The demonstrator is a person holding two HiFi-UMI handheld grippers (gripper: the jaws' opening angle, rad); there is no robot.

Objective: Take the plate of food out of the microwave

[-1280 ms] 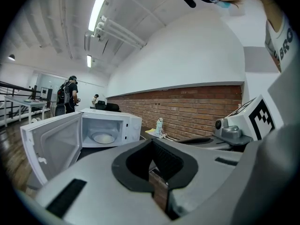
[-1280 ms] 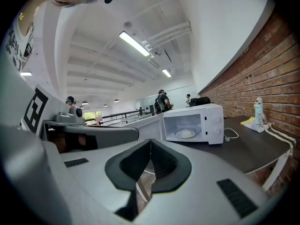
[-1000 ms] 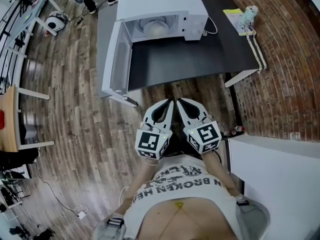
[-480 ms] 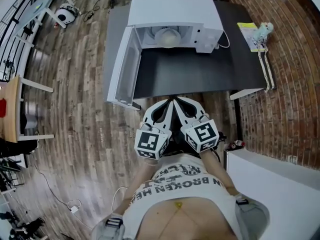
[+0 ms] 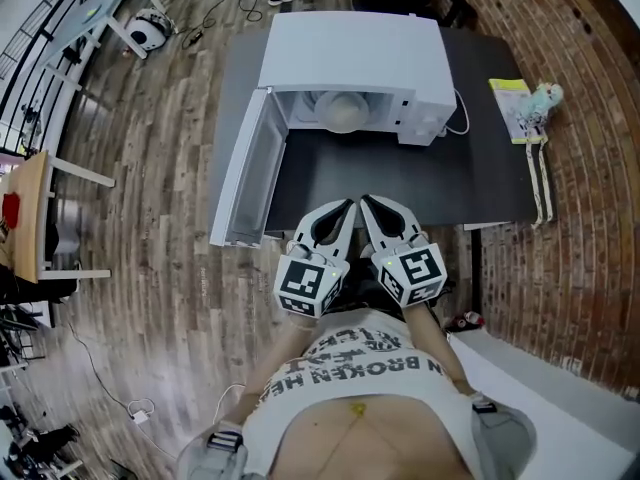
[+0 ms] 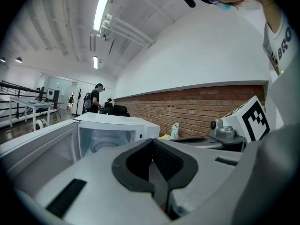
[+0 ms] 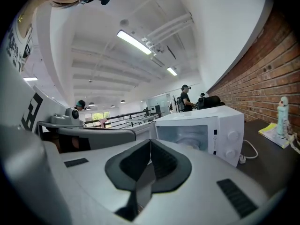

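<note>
Your left gripper [image 5: 345,210] and right gripper [image 5: 370,204] are both closed and empty at the black table [image 5: 400,183]. The microwave [image 5: 350,53] door [image 5: 245,173] is open on your left, with the plate of food [image 5: 340,113] inside.

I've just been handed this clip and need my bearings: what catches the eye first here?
The white microwave stands on the dark table at the top of the head view. Its door is swung wide open to the left, and a pale round plate shows inside. Just below, the left gripper and right gripper are held side by side in front of the person, both shut and empty, pointing toward the microwave.
</note>
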